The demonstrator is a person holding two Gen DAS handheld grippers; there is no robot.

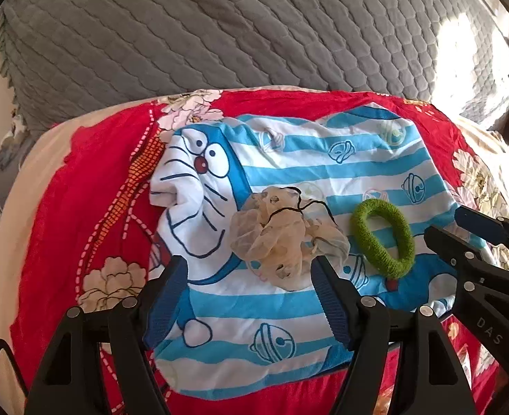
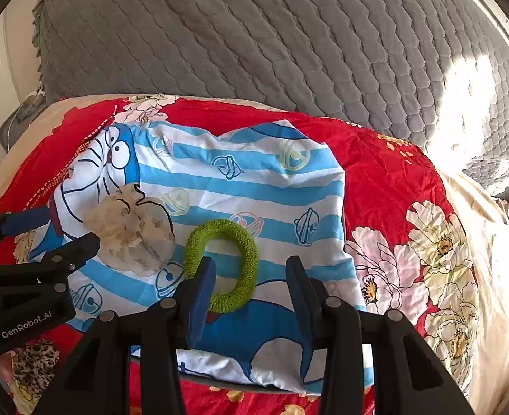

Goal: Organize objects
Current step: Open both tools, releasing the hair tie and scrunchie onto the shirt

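A grey quilted bedspread (image 1: 192,34) covers the far part of the bed; nearer lies a red floral quilt (image 2: 385,186). On the quilt's middle rests a blue-striped cartoon cloth (image 1: 289,166). Near its front edge sit a cream gauze scrunchie (image 1: 282,235) and, just beside it, a green terry hair tie (image 2: 223,263). The left gripper (image 1: 249,269) stands wide, empty, above the scrunchie. The right gripper (image 2: 251,269) hovers narrower over the hair tie, gripping nothing.

A cream gauze scrunchie (image 1: 282,238) and a green fuzzy hair tie (image 1: 382,237) lie flat, side by side, apart, near the striped cloth's (image 1: 289,304) front edge.
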